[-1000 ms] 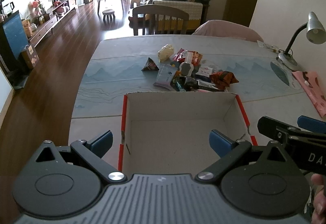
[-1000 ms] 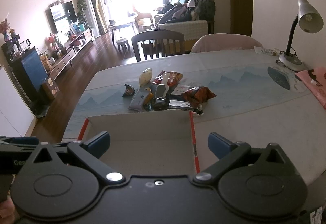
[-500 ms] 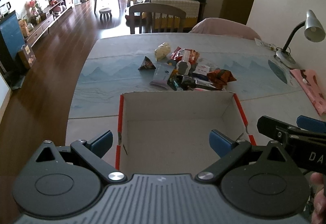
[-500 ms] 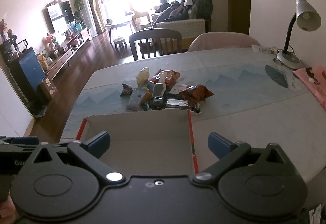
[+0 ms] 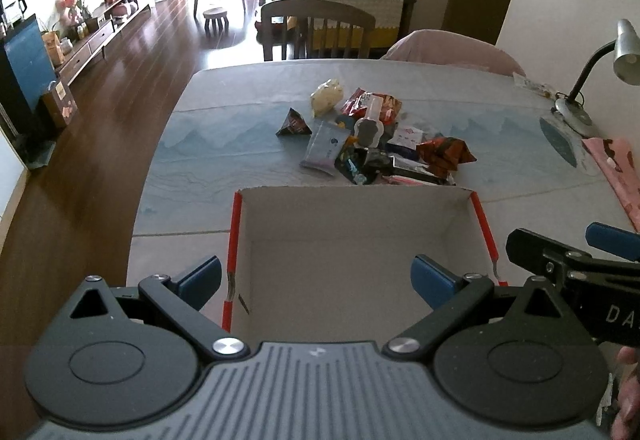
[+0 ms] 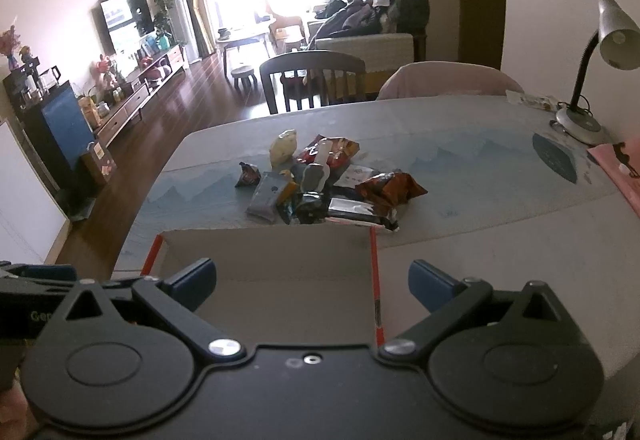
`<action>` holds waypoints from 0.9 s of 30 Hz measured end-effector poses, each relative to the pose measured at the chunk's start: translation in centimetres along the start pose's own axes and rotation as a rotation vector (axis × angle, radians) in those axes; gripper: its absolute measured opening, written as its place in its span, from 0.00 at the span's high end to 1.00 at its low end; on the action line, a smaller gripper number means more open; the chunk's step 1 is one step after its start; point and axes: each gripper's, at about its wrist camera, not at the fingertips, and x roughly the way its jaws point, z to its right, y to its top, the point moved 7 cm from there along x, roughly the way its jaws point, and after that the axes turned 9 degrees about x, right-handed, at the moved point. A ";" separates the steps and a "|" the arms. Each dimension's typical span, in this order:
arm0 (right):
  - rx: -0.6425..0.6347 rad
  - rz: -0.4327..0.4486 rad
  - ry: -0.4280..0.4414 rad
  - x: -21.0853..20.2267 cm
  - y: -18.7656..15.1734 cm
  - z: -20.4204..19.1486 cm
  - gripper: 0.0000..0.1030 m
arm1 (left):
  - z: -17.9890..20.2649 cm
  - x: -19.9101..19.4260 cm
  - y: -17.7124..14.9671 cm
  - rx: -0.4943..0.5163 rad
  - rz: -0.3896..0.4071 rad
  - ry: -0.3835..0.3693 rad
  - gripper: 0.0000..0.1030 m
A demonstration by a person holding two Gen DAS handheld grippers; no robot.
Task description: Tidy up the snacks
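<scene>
Living room, long table point(image 5: 240, 119) with pale cloth; snack pile point(image 5: 376, 139) at 12 o'clock past the open cardboard box point(image 5: 360, 240); desk lamp point(image 6: 600, 51) at 2 o'clock; left gripper point(image 5: 316, 276) spread wide, holding nothing, over the box; right gripper point(image 6: 310, 280) likewise spread, holding nothing

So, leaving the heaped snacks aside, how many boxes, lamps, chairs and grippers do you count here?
Cardboard box: 1
Desk lamp: 1
Chairs: 2, wooden chair and pink-covered chair
Grippers: 2, left gripper and right gripper
Total: 6
</scene>
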 end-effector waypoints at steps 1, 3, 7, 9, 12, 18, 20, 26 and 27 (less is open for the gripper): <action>-0.008 -0.003 0.002 0.2 0.2 0.0 0.00 | 0.0 0.1 0.2 0.003 0.001 0.001 0.01; -0.023 -0.003 0.003 0.6 0.9 0.1 0.00 | 0.1 0.5 0.9 0.006 -0.004 0.001 0.01; -0.009 -0.047 0.033 1.8 2.7 0.7 0.00 | 0.2 1.4 2.6 0.042 -0.017 0.019 0.01; 0.004 -0.073 0.043 2.4 3.7 1.3 0.00 | 0.0 1.6 3.7 0.054 -0.019 0.026 0.01; 0.005 -0.103 0.042 3.6 5.4 2.1 0.00 | -0.3 2.2 5.4 0.055 -0.029 0.029 0.01; 0.003 -0.124 0.028 6.0 10.0 3.9 0.01 | -1.1 4.0 10.2 0.072 -0.045 0.041 0.01; 0.005 -0.131 0.024 6.8 11.5 4.3 0.01 | -1.4 4.8 12.0 0.073 -0.047 0.050 0.01; 0.015 -0.144 -0.026 10.5 15.0 5.7 0.02 | -1.5 8.4 16.7 0.099 -0.078 0.051 0.01; 0.022 -0.153 -0.029 11.2 15.4 5.9 0.02 | -1.5 9.1 17.2 0.099 -0.088 0.056 0.01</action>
